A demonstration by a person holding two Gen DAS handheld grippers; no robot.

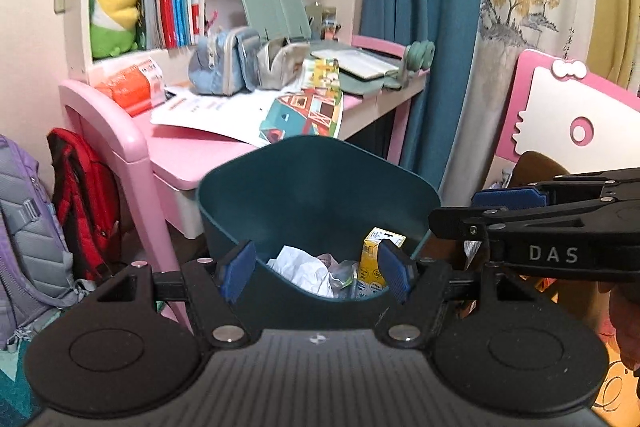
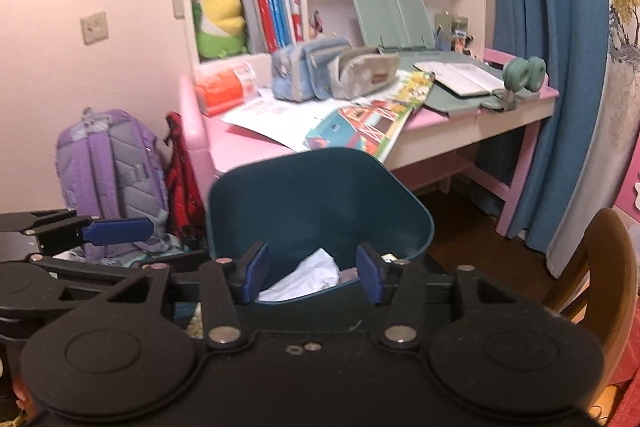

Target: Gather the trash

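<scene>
Left wrist view shows me both tongs, left gripper (image 1: 318,273) and right gripper (image 2: 312,273), wide open and empty above the teal bin (image 1: 320,179), where light crumpled paper (image 1: 308,271) and a yellow carton (image 1: 376,263) lie, so I judge its stiff rim the best hold.

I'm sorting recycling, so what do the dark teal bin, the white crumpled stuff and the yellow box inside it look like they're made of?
The teal bin looks like moulded plastic with a matte finish: smooth one-piece walls, rounded corners. The white wad appears to be paper or tissue, judging by its sharp creases. The yellow box looks like a printed paperboard drink carton, with folded edges and a slight sheen.
</scene>
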